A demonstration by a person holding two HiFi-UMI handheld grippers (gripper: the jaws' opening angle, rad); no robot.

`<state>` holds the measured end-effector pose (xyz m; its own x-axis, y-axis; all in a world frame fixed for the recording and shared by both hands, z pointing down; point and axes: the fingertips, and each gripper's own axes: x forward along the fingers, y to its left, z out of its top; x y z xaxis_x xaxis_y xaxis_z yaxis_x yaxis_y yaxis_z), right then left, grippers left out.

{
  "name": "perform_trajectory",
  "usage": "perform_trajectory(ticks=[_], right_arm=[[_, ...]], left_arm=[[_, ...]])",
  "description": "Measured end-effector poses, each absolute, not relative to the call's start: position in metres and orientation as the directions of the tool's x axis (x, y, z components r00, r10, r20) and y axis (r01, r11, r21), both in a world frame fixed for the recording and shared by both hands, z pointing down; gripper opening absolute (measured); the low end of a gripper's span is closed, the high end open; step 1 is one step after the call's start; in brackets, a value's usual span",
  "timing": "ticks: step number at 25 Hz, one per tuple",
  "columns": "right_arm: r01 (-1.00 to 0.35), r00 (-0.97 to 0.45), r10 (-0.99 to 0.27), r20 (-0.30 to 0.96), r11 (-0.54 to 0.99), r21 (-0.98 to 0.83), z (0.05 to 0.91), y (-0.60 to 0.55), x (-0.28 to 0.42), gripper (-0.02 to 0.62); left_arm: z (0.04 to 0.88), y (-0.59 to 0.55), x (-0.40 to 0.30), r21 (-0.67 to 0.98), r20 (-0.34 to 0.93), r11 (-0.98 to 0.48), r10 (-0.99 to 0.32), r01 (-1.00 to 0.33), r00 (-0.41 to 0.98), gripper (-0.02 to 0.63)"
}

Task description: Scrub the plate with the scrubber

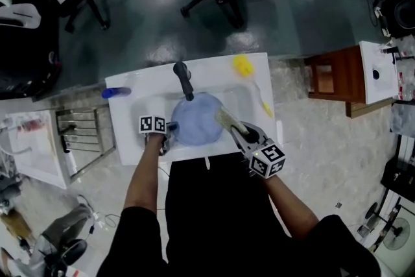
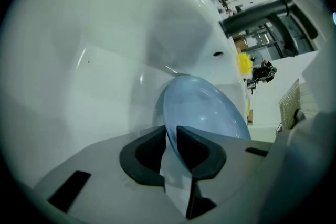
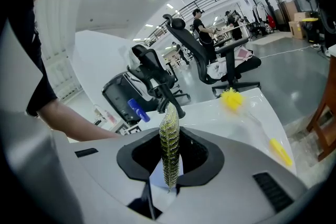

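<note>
A pale blue plate [image 1: 196, 120] stands tilted in the white sink [image 1: 130, 133]. My left gripper [image 1: 170, 130] holds its near left rim. In the left gripper view the plate [image 2: 205, 107] rises on edge from between the dark jaws, and the left gripper [image 2: 171, 136] is closed on that rim from both sides. My right gripper [image 1: 241, 133] is at the plate's right edge, shut on a flat yellow-green scrubber [image 1: 227, 119]. In the right gripper view the scrubber [image 3: 169, 139] stands upright, pinched in the right gripper [image 3: 169, 165].
A black faucet [image 1: 184, 79] reaches over the sink from the back. A yellow dish brush [image 1: 243, 65] lies on the back right rim and a blue bottle [image 1: 115, 92] on the left rim. A wire rack [image 1: 81, 136] stands left, a wooden stool [image 1: 331, 78] right, office chairs behind.
</note>
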<state>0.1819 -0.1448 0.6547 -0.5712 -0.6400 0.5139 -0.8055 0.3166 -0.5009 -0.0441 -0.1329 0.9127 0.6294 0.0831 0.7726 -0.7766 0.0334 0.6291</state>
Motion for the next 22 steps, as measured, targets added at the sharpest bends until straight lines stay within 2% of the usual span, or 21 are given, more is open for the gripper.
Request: perform_trajectory(ticks=[4, 10, 22], right_arm=[[-0.802, -0.58, -0.631, 0.515, 0.332, -0.497, 0.657, -0.144, 0.192, 0.064], [-0.785, -0.605, -0.617, 0.504, 0.353, -0.509, 0.66, -0.141, 0.203, 0.064], [-0.606, -0.795, -0.458, 0.398, 0.577, -0.547, 0.627, -0.143, 0.111, 0.064]], left_arm=[[0.916, -0.134, -0.045, 0.626, 0.772, 0.046, 0.106, -0.779, 0.627, 0.049], [0.898, -0.146, -0.052, 0.63, 0.774, 0.176, -0.075, -0.756, 0.628, 0.025], [0.818, -0.136, -0.092, 0.642, 0.747, 0.165, -0.353, -0.749, 0.562, 0.015]])
